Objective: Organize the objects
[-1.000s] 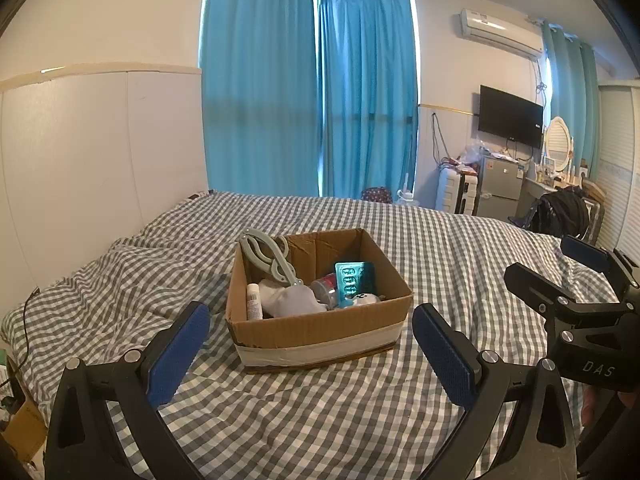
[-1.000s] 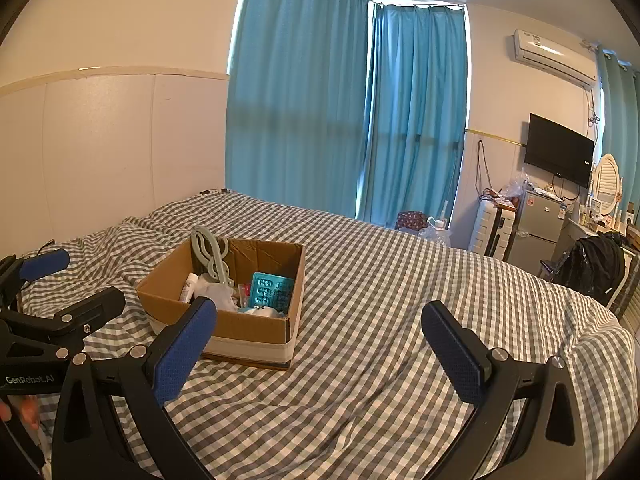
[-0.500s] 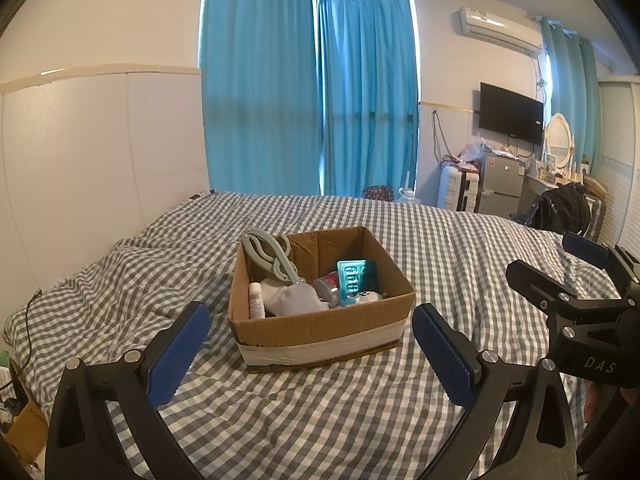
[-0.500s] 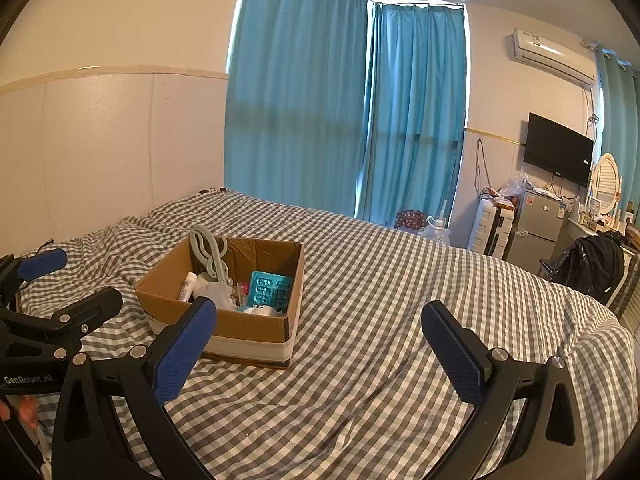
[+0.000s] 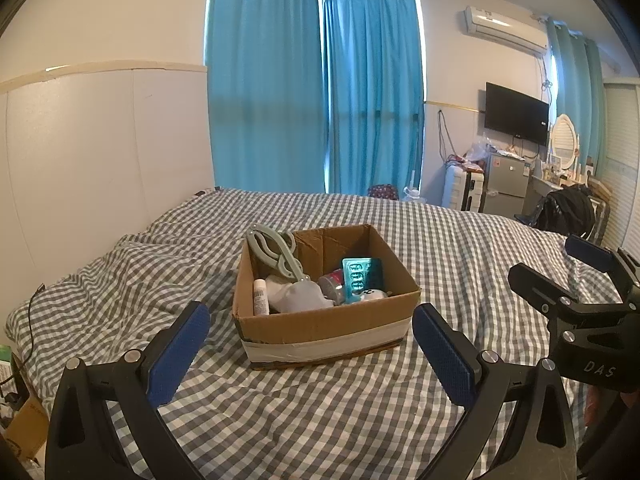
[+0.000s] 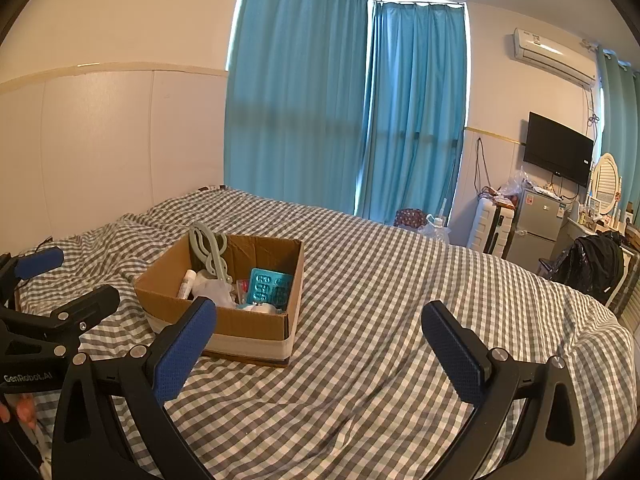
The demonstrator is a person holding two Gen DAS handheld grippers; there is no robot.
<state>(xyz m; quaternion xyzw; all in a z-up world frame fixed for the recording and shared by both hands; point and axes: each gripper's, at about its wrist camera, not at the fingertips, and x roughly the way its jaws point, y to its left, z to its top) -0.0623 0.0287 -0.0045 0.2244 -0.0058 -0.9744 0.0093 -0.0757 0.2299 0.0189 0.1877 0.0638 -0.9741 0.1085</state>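
Observation:
A taped cardboard box (image 5: 320, 328) (image 6: 248, 326) stands on the checked bed. It holds a pale green folding hanger (image 5: 276, 254) (image 6: 210, 252), a small white bottle (image 5: 260, 296) (image 6: 187, 283), a teal blister pack (image 5: 362, 274) (image 6: 270, 288), white cloth (image 5: 300, 298) and a small can (image 5: 331, 285). My left gripper (image 5: 310, 354) is open and empty, just in front of the box. My right gripper (image 6: 320, 354) is open and empty, in front of the box and to its right. Each gripper shows at the edge of the other's view: the right gripper (image 5: 560, 276), the left gripper (image 6: 72, 280).
The grey-and-white checked bedspread (image 6: 400, 320) covers the bed, rumpled at the left near the white padded headboard (image 5: 100, 152). Blue curtains (image 5: 320, 100) hang behind. A fridge (image 6: 536, 224), suitcase, TV and black backpack (image 6: 592, 264) stand at the far right.
Both views have drifted slightly; the box sits a little to the right in the left wrist view. Both grippers stay open and empty.

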